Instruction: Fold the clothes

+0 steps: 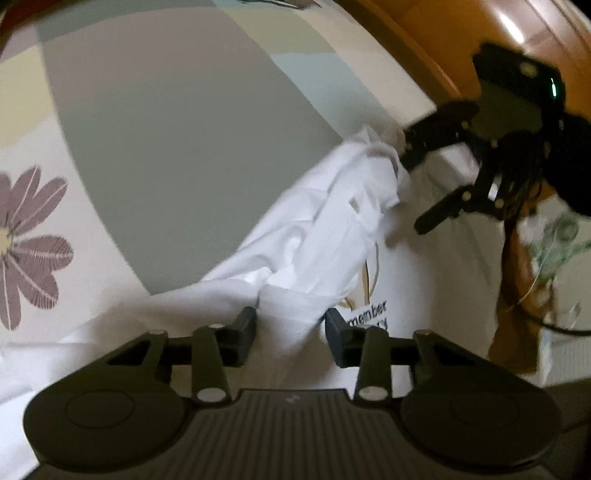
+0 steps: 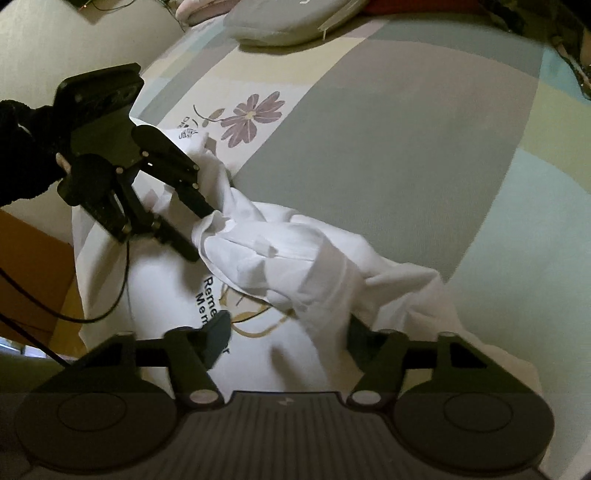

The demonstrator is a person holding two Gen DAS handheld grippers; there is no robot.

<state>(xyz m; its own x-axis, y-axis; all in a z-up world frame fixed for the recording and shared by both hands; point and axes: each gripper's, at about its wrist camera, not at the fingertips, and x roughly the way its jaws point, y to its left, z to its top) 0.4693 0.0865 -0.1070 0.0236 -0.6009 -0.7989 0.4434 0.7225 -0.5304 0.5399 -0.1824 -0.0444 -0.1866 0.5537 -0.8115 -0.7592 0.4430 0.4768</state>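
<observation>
A white T-shirt with black lettering and a gold line drawing lies crumpled on a bed. My left gripper has its fingers on either side of a bunched fold at one end, with a gap still between them. At the other end of the same ridge of cloth my right gripper stands wide. Its upper finger is beside the cloth and its lower finger hangs free. A black-gloved hand holds the left gripper.
The bedspread has grey, cream and pale blue patches and a purple flower print. A grey pillow lies at the far end. A wooden bed edge runs along the side. A black cable trails from the left gripper.
</observation>
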